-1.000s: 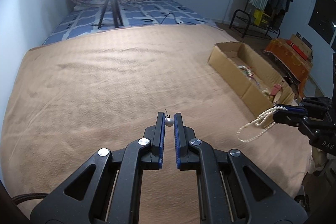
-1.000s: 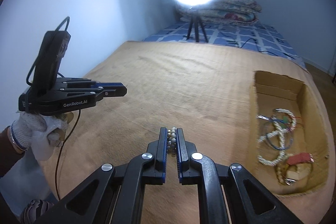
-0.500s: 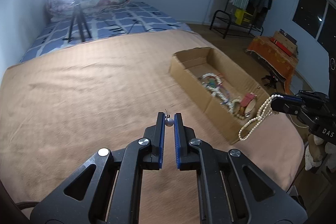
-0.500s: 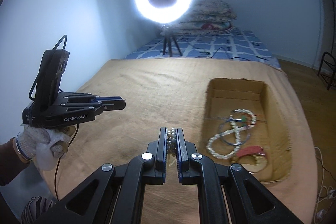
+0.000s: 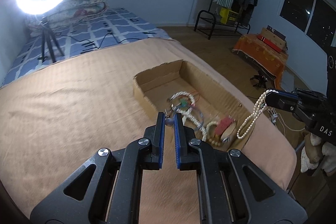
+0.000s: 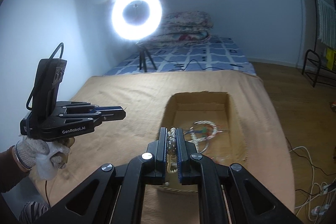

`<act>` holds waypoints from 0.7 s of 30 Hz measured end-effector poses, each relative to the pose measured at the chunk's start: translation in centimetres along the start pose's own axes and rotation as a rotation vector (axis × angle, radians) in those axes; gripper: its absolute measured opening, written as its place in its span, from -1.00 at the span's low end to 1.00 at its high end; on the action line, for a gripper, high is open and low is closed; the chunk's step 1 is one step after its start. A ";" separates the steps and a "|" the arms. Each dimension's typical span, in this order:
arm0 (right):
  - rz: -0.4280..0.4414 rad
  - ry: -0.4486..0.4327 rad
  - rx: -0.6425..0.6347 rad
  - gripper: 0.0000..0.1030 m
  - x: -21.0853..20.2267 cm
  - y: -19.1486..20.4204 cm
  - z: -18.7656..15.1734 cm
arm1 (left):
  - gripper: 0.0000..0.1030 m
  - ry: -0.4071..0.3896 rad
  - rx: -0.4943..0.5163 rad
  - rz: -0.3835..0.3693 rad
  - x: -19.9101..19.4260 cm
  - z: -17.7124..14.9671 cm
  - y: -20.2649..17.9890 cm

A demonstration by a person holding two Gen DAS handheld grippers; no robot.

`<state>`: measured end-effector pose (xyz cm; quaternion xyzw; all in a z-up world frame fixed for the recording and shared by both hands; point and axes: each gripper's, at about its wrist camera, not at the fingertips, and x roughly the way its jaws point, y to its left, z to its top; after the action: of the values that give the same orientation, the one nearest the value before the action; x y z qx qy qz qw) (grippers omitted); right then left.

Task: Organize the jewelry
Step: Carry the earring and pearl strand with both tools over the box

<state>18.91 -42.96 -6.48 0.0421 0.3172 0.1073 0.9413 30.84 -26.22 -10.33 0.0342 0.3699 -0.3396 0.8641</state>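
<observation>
Both grippers were up over the bed, above the tan blanket (image 5: pixel 69 119). The left gripper (image 5: pixel 169 117) had its fingers pinched almost together on a small round bead earring (image 5: pixel 168 122), with a thin wire hook poking up and a bit forward out of the tips. It's tiny and slightly blurred, so I couldn't make out much more about which way it faced.

The right gripper (image 6: pixel 172 133) was clamped tight on a pearl necklace (image 6: pixel 172 140). From the left wrist camera you could see that strand (image 5: pixel 251 117) hanging from the gripper tip as a long doubled loop, its long axis running pretty much straight down, the bottom of the loop dangling over the near right corner of the cardboard box (image 5: pixel 159 75).

The box sat open on the blanket near the bed's right edge, its long side running away from the cameras. Inside it were a beaded loop necklace (image 5: pixel 182 98), a red piece (image 5: pixel 224 125) and some other bits in a tangle, kinda smeared.

A gloved hand (image 6: pixel 40 150) held the left gripper, seen from the right wrist camera. Ring light (image 6: pixel 137 14) glowed at the far end.
</observation>
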 end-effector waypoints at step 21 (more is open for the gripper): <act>-0.107 0.040 0.043 -0.90 4.2 -6.2 0.2 | -0.88 0.058 0.029 0.026 9.6 4.5 -2.1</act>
<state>23.41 -48.00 -9.71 0.0433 0.3401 0.0508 0.9380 37.03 -34.64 -13.03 0.0612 0.3895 -0.3326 0.8567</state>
